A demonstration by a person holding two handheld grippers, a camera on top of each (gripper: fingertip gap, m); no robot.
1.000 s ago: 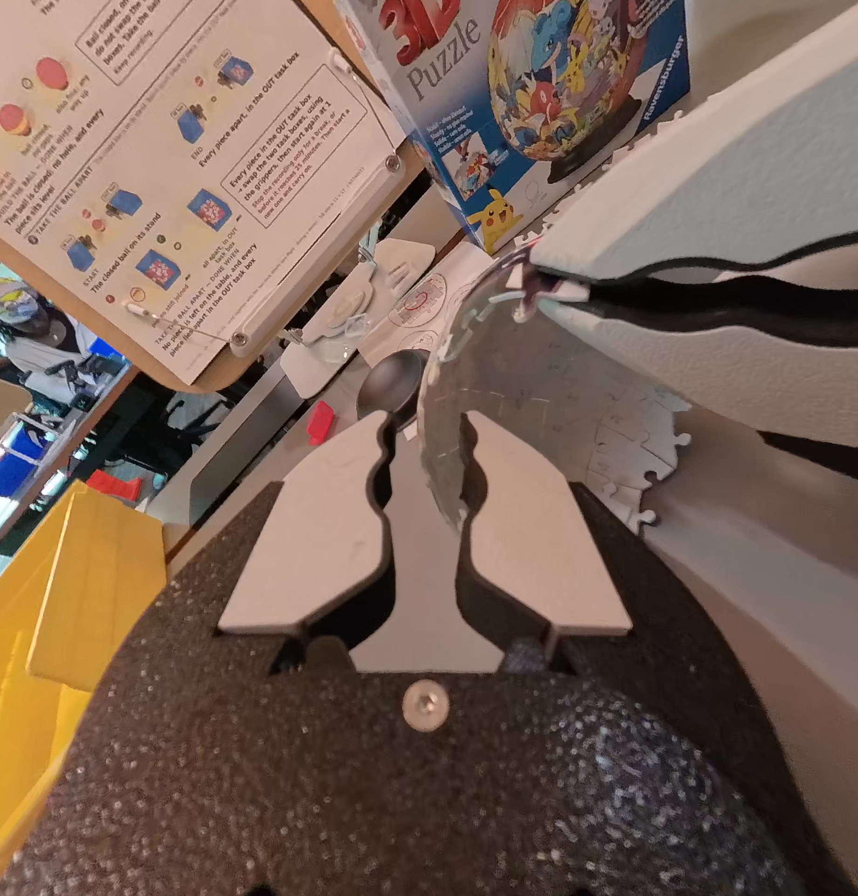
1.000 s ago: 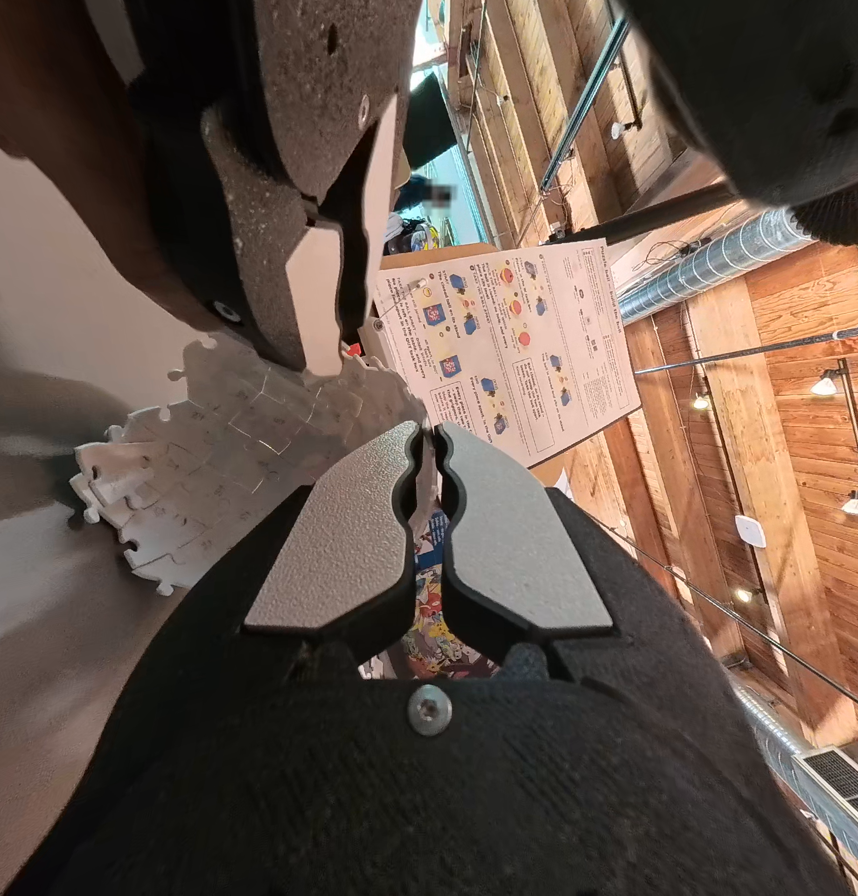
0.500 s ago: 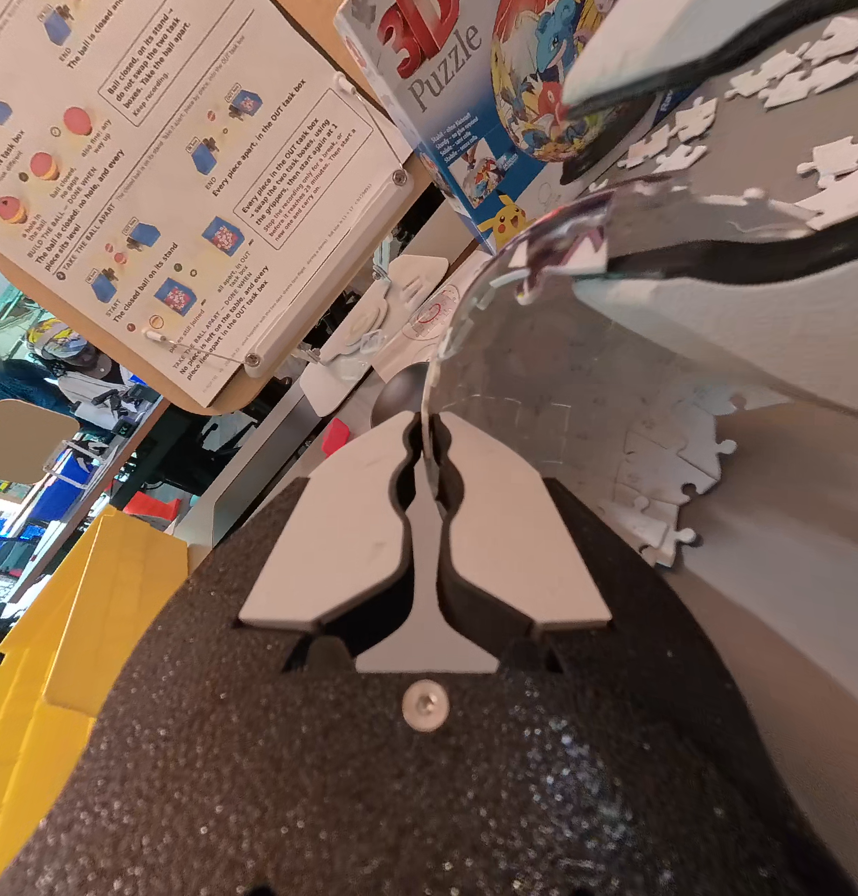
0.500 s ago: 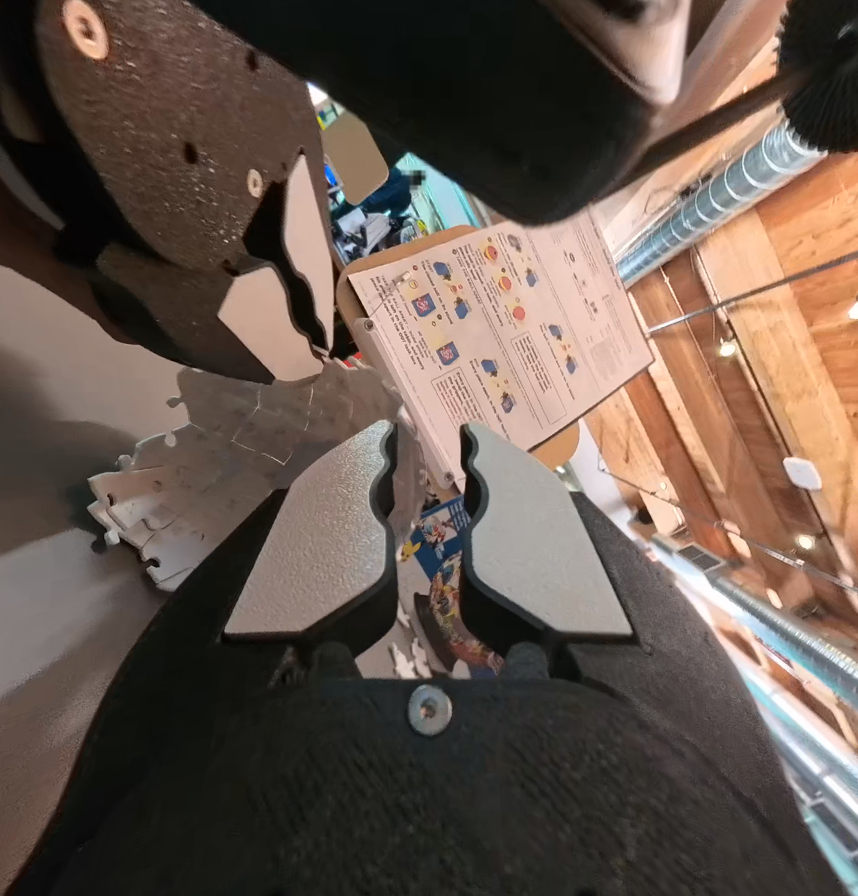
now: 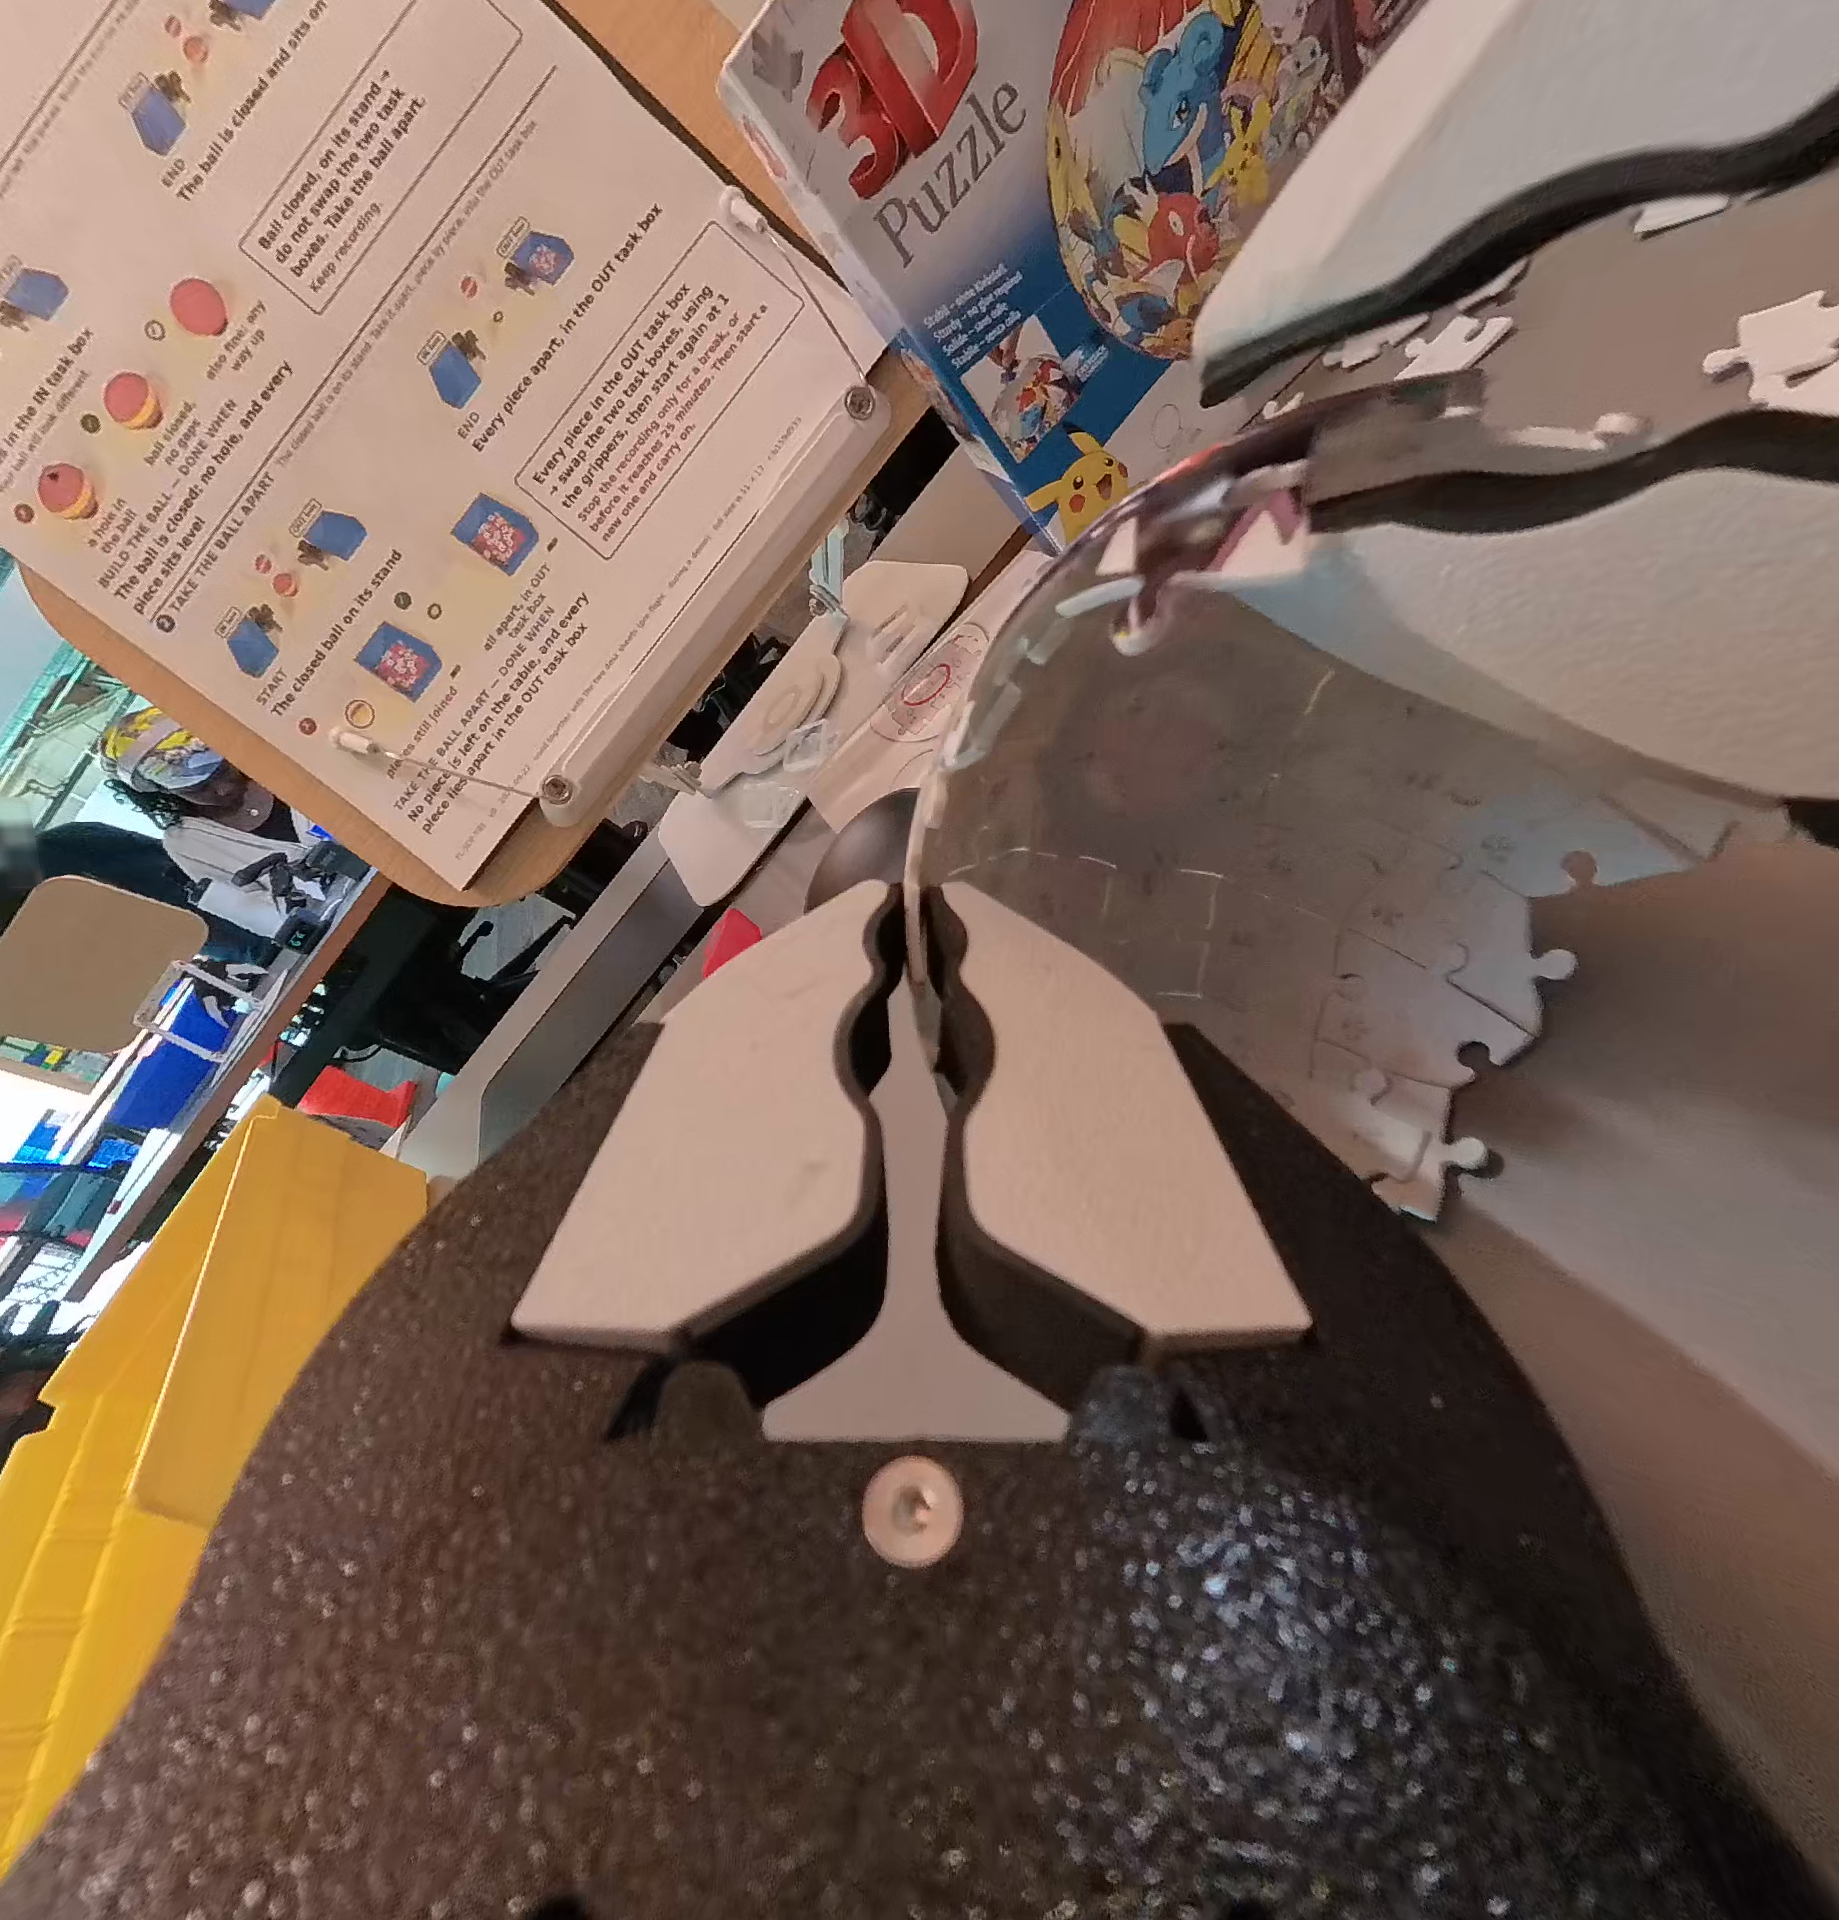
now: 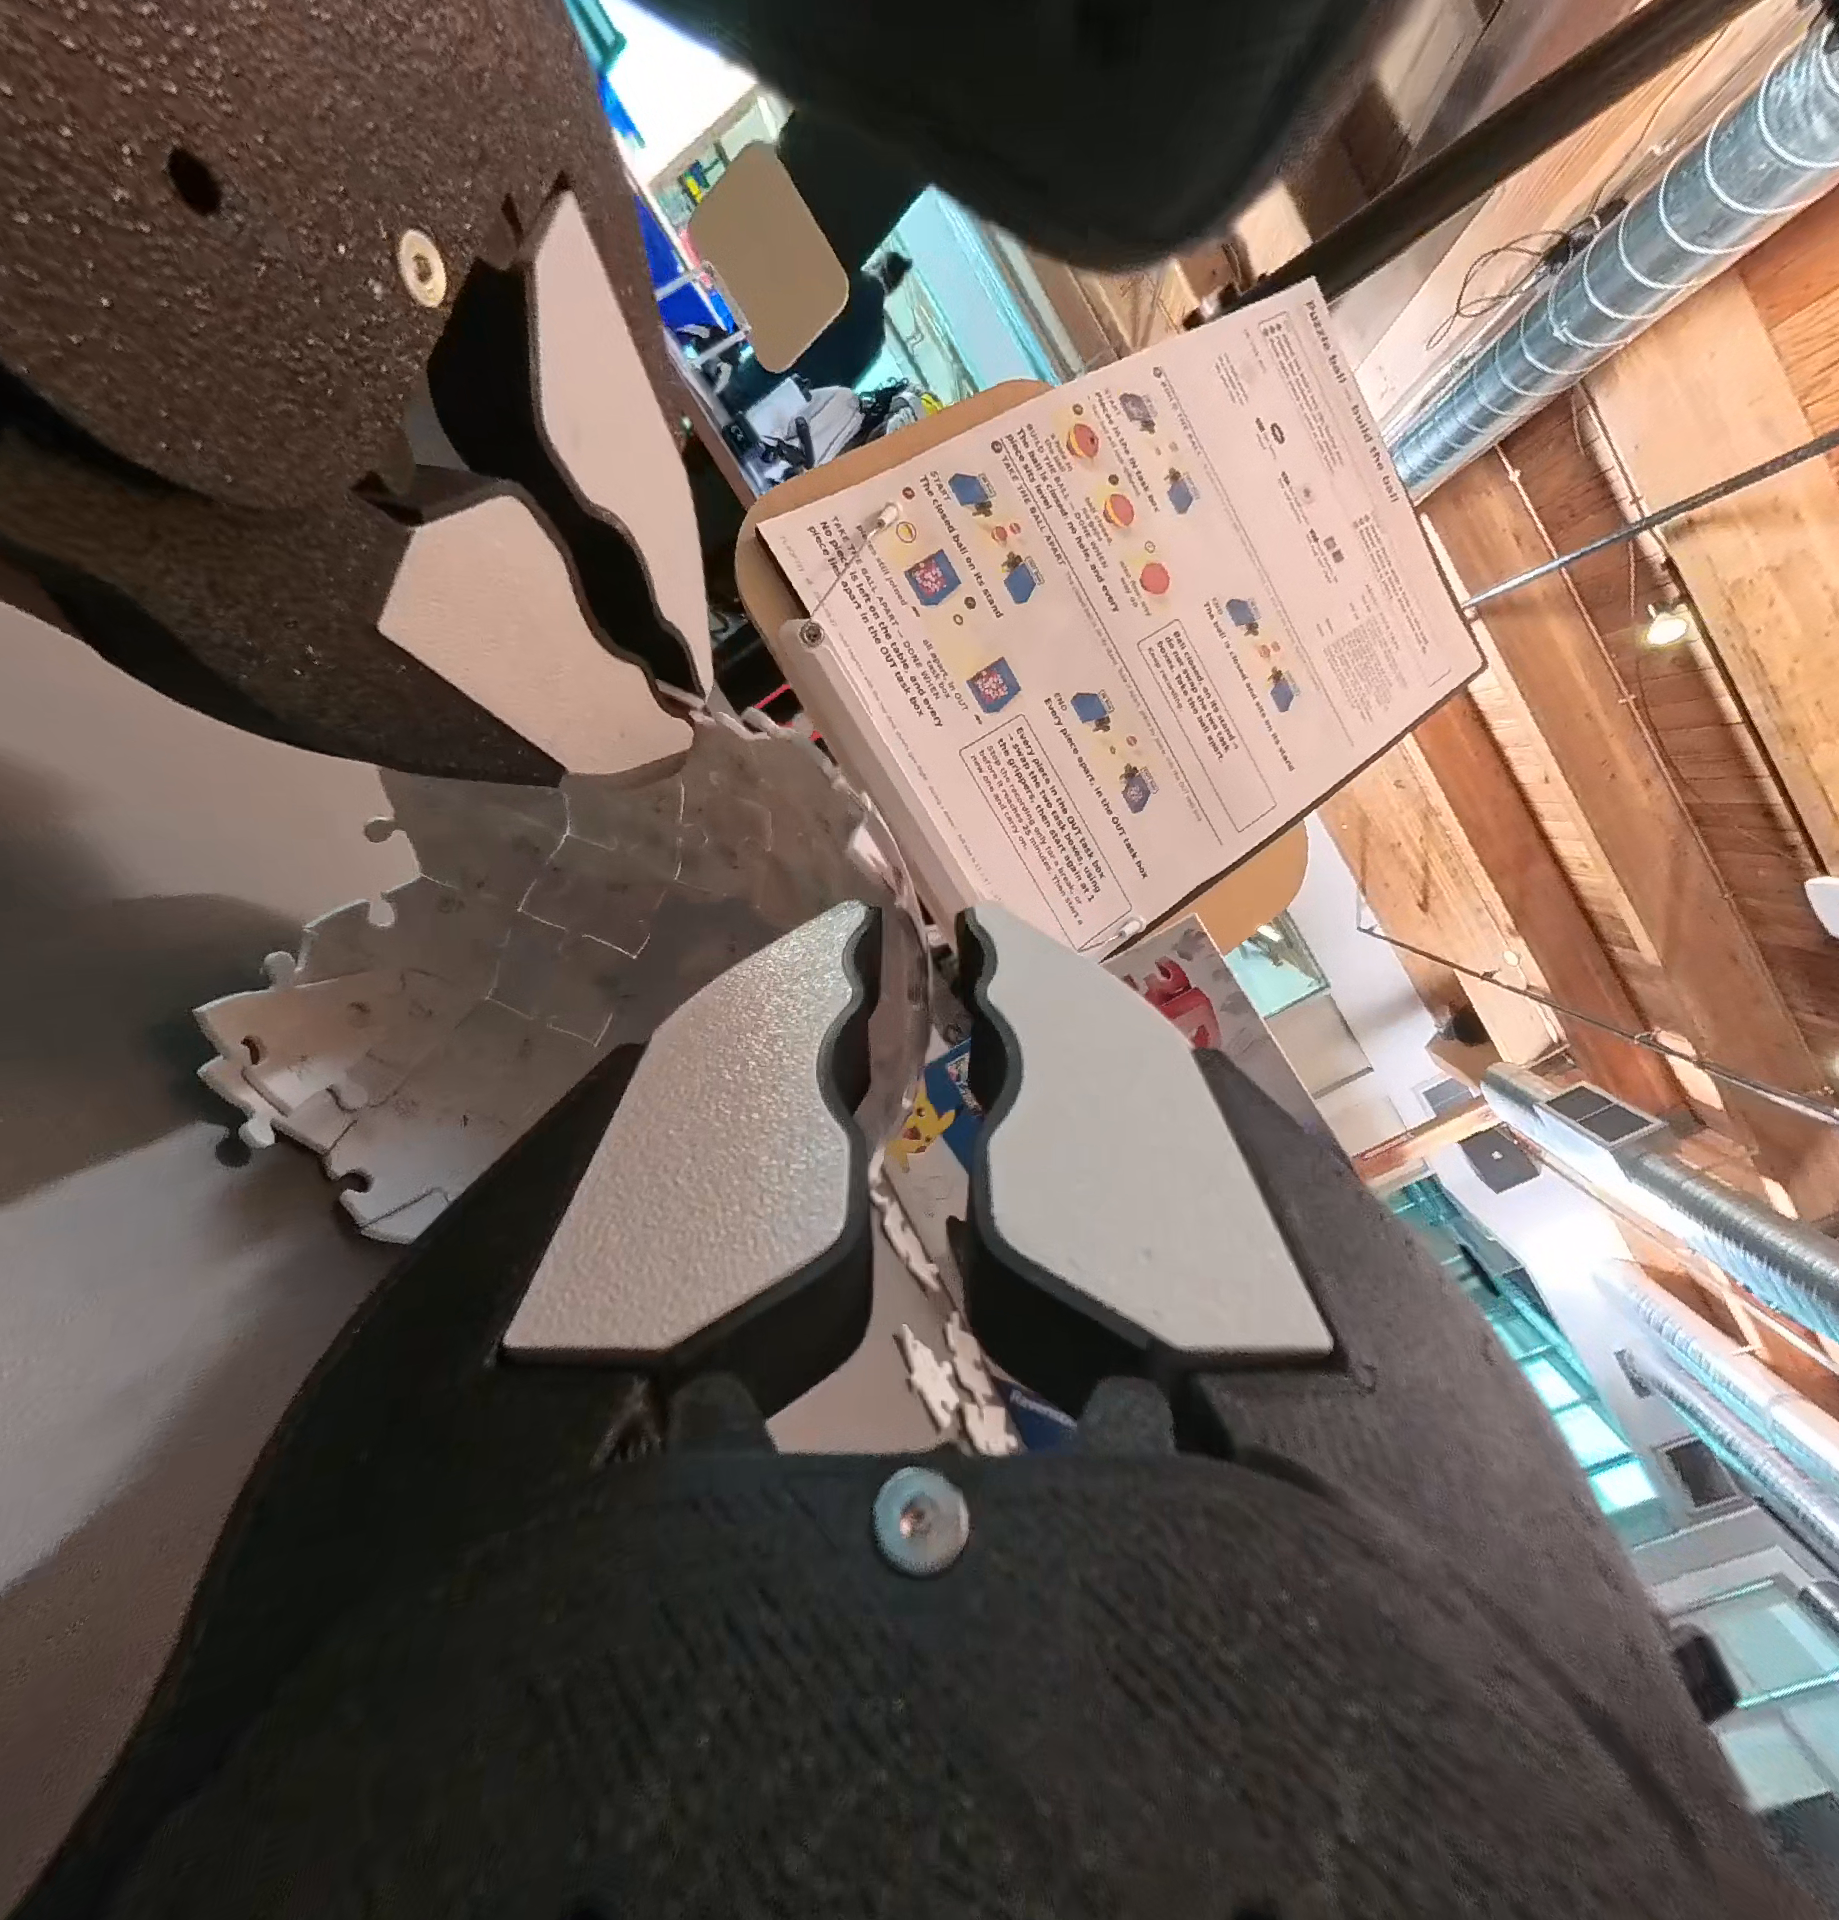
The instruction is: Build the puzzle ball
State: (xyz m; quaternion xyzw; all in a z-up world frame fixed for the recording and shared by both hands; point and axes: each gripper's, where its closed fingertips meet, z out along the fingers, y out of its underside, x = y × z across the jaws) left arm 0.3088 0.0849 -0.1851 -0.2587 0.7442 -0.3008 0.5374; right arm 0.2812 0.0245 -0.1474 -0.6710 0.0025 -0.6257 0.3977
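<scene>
Mid-build on the puzzle ball: my left gripper point(image 5: 920, 935) is clenched on the rim of the curved shell point(image 5: 1258, 883) of joined pieces, holding it edge-on above the grey table point(image 5: 1673, 1299). My right gripper point(image 6: 920, 935) straddles the shell's opposite rim, its fingers parted with the edge between them, released by my reading. The step in hand looks like re-gripping the half-made shell. Next, I judge, the right must close gently on that rim or fetch another piece; squeezing hard could pop the seams. Loose pieces point(image 5: 1788, 353) lie on the table beyond the shell, the puzzle box point(image 5: 998, 239) behind them.
</scene>
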